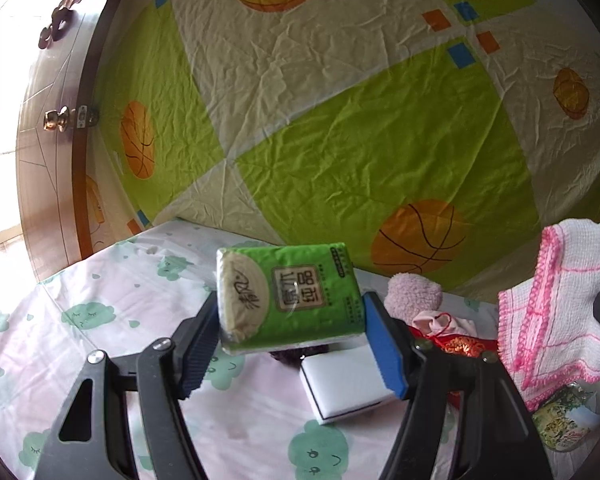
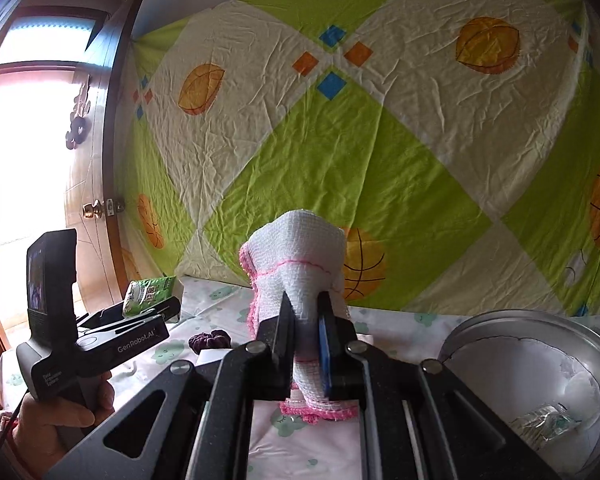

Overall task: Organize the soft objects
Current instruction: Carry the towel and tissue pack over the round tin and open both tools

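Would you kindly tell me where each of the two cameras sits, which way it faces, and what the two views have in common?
Left wrist: sits on the left gripper, looking forward along its fingers at the green tissue pack they clamp, above the cloud-print sheet; no hand shows.
Right wrist: sits on the right gripper, facing the white-and-pink cloth it squeezes, with a metal bowl to the right; the person's left hand shows.
Shared: the tissue pack, the cloth, the cloud-print sheet and the green-and-cream backdrop.
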